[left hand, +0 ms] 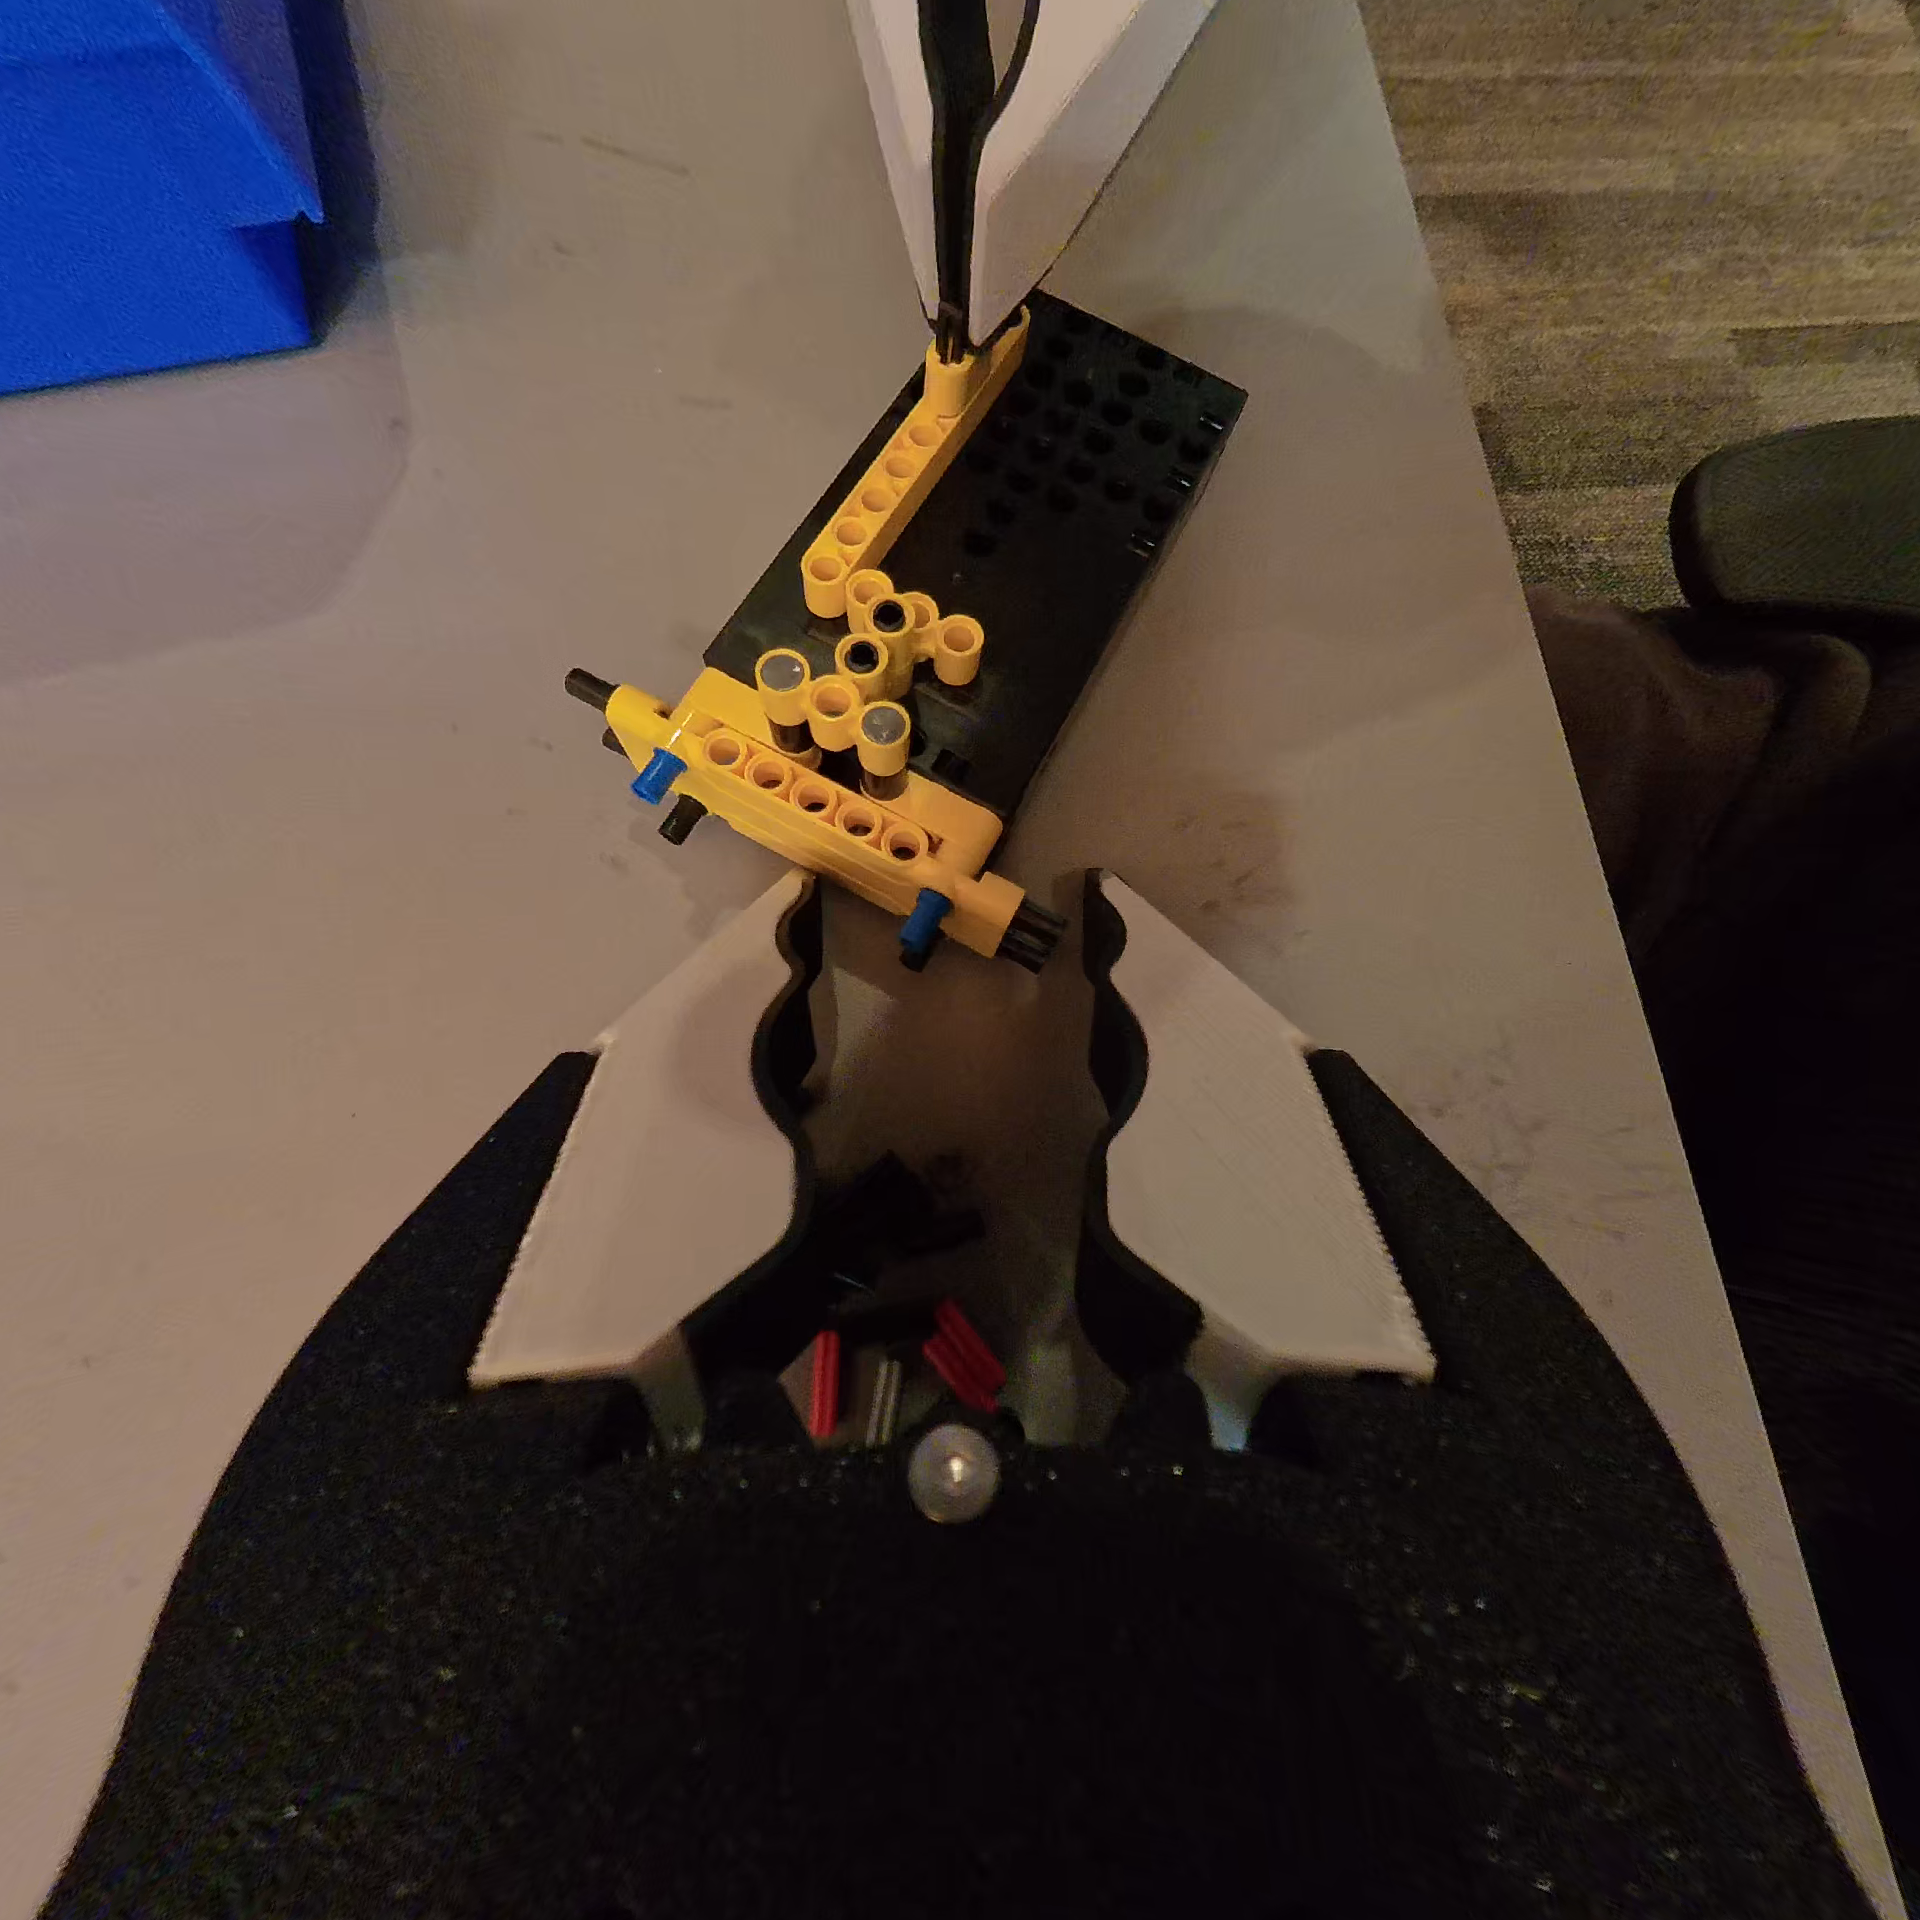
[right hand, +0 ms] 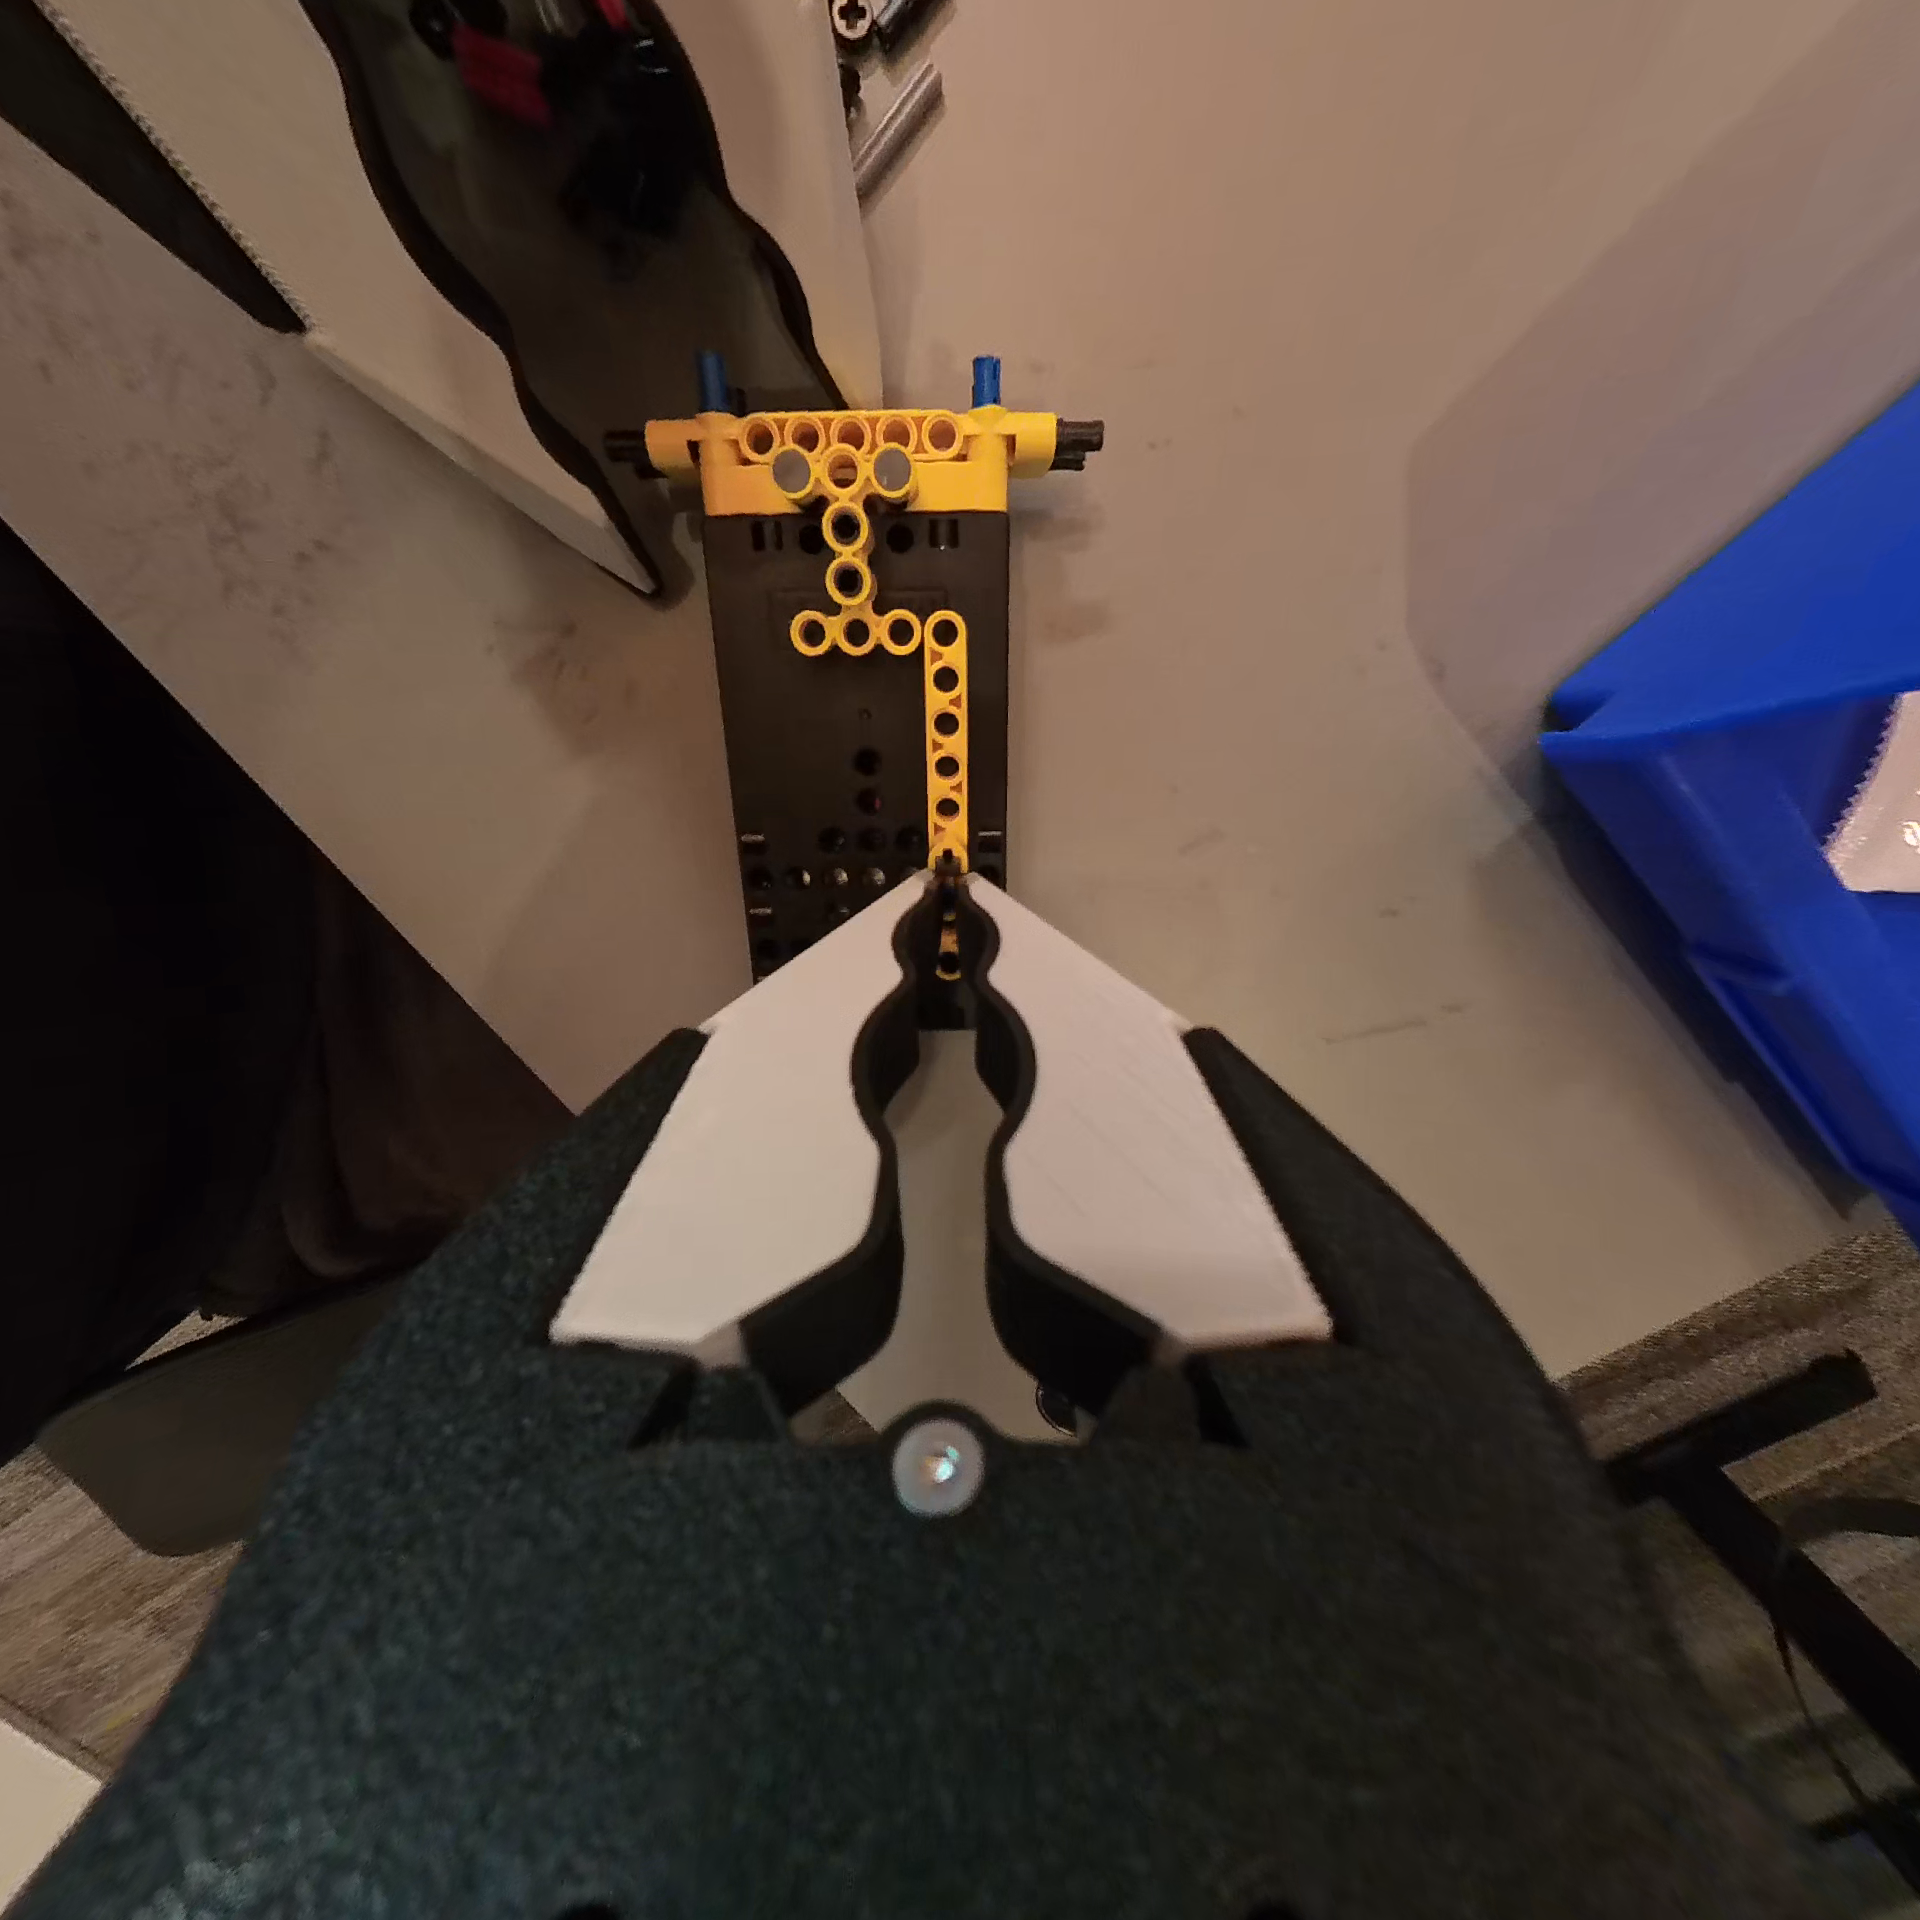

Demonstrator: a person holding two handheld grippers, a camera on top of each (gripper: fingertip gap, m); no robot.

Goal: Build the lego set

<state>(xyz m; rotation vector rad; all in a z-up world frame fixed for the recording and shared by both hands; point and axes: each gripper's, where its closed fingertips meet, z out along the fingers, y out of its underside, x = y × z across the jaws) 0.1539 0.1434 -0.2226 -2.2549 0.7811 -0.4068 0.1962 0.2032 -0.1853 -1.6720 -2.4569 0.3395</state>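
Note:
A black perforated block lies on the white table with yellow holed pieces on it: a frame with blue pins at one end and an I-shaped piece. My right gripper is shut on the end of a long yellow holed beam that lies along the block's edge. My left gripper is open and empty, its fingertips just short of the yellow frame's end, on either side of a blue pin.
A blue bin stands on the table beside the block. Small red and black parts lie under my left gripper. The table edge runs close by, with carpet floor and a dark chair beyond. The left gripper's tips are roughly 9 centimetres from the right gripper's.

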